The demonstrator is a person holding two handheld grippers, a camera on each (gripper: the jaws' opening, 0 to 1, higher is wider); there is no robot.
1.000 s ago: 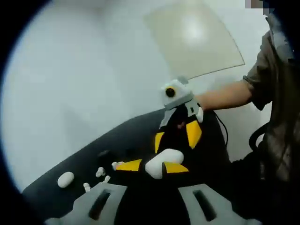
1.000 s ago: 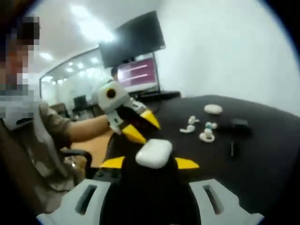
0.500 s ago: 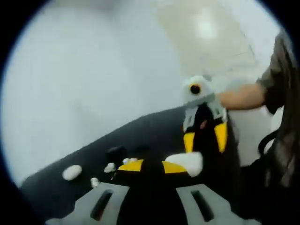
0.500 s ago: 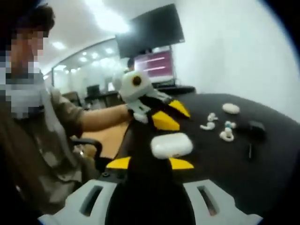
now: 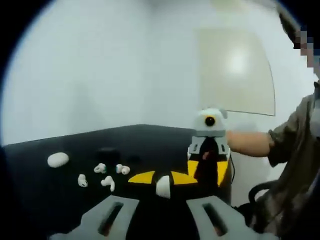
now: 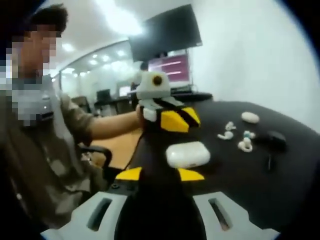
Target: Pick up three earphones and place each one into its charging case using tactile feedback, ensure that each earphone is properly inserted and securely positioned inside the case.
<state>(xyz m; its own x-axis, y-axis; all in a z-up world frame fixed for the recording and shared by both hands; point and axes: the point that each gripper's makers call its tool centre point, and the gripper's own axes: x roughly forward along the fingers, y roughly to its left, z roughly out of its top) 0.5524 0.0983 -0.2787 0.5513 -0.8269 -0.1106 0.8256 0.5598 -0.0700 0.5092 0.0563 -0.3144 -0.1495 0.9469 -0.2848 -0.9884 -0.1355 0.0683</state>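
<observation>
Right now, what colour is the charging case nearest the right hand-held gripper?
White charging case; clearest in the right gripper view.

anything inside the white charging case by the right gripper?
Cannot tell: the white charging case is closed, so its inside is hidden. It sits just beyond the right gripper. Loose white earphones lie apart on the black table.

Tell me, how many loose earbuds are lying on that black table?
4, clustered on the table in the left gripper view: one nearest the camera, one beside it, two behind. More may be hidden.
</observation>
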